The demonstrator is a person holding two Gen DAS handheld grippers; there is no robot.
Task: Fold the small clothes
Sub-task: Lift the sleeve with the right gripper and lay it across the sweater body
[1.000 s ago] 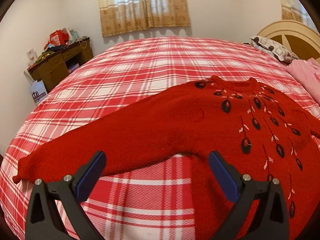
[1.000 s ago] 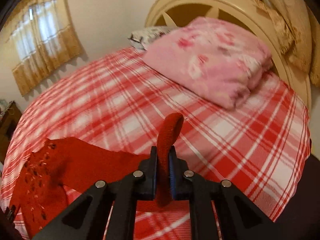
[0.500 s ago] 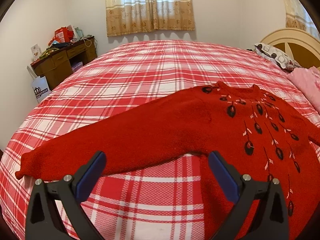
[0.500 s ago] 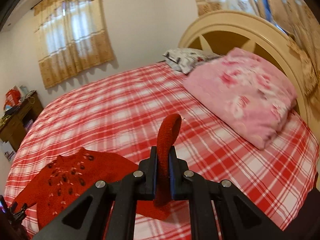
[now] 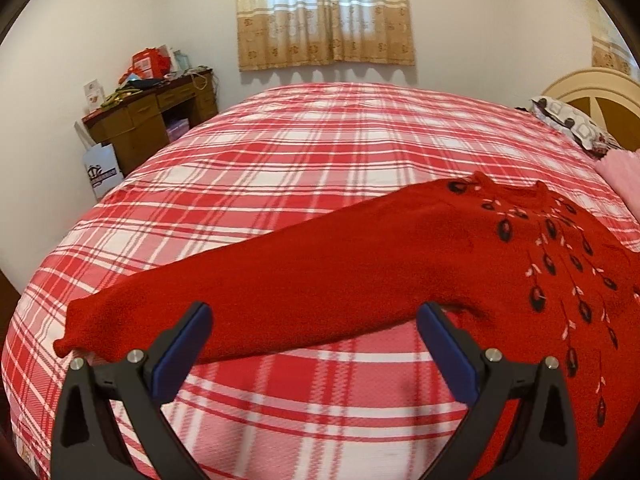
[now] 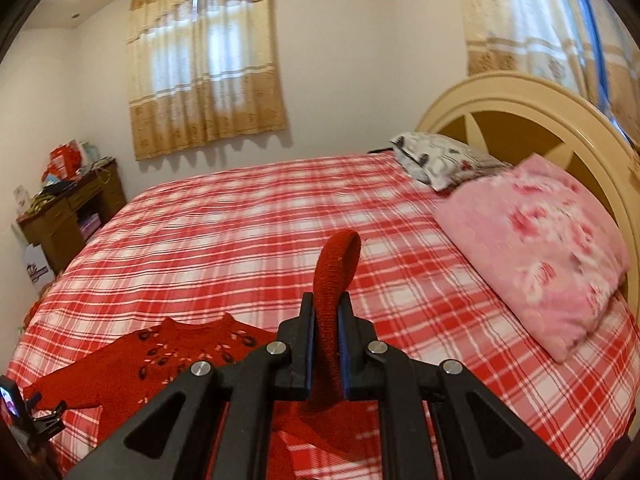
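A red knitted sweater (image 5: 460, 256) with dark leaf patterns lies on the red plaid bed (image 5: 320, 152). One long sleeve (image 5: 224, 300) stretches flat to the left, its cuff near the bed's left edge. My left gripper (image 5: 314, 330) is open just in front of that sleeve, with nothing between its blue pads. In the right wrist view my right gripper (image 6: 326, 320) is shut on the other red sleeve cuff (image 6: 340, 256), which stands up out of the jaws, lifted above the bed. The sweater's body (image 6: 172, 356) lies lower left there.
A folded pink floral blanket (image 6: 540, 240) and a grey patterned pillow (image 6: 440, 160) lie by the cream headboard (image 6: 520, 108). A cluttered wooden desk (image 5: 148, 116) stands by the left wall with a white bag (image 5: 102, 170) beside it. Curtained windows are behind.
My right gripper rose with the cuff and swung left, so the sweater's body and the window came into its view. My left gripper shifted left along the flat sleeve, staying open.
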